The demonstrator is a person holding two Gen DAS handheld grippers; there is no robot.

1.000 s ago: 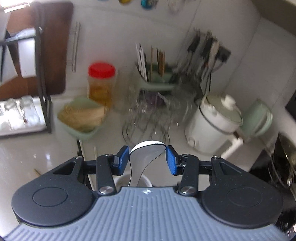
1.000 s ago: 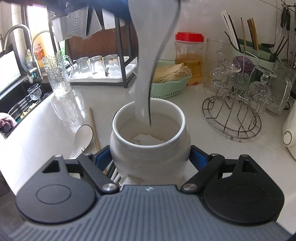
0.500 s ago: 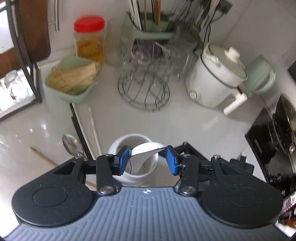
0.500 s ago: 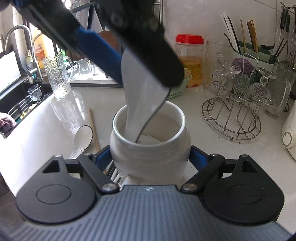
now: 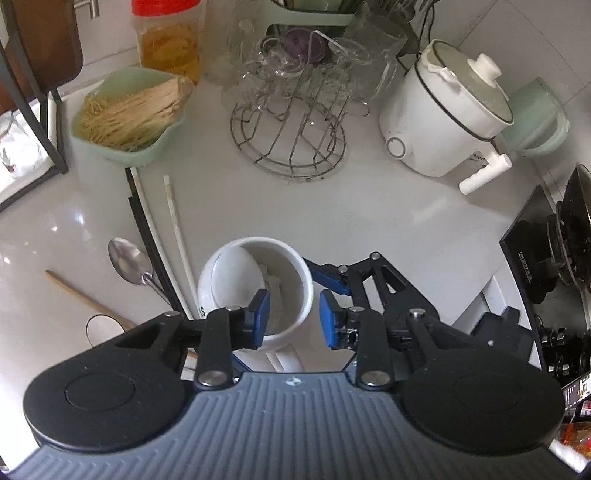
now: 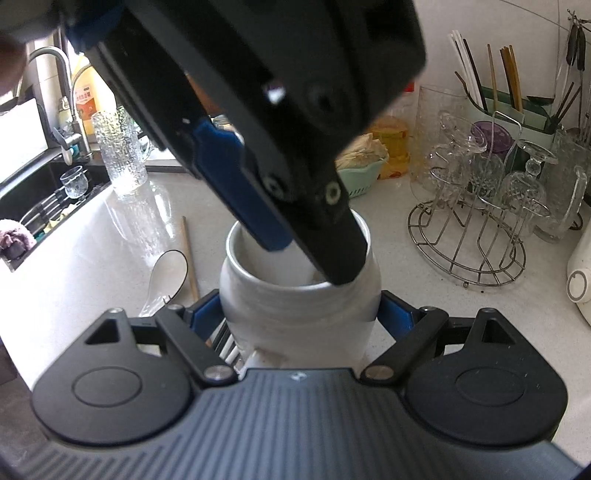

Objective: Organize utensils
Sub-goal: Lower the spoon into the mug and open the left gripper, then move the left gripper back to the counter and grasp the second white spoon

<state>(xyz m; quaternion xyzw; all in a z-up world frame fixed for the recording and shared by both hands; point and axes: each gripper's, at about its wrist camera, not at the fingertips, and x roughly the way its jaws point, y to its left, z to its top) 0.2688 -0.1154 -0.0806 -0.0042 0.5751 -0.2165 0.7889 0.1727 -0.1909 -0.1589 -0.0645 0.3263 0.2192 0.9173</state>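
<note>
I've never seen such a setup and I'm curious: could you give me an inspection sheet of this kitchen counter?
Surface: white counter, glossy.
Job's things: white jar with a ceramic spoon inside; metal spoon, chopsticks, second ceramic spoon loose beside it.
Clutter: glass rack, green basket, cooker.
Grippers: left tongs above jar, have just been closing, nothing between; right tongs shut on jar.
Cables: dark cord by the wall.
Surroundings: sink, stove.

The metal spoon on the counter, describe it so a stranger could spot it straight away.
Start at the white jar held by the right gripper. Beside it lie long chopsticks; the metal spoon lies just beyond them. It alone is shiny silver; the other spoon is white.
</note>
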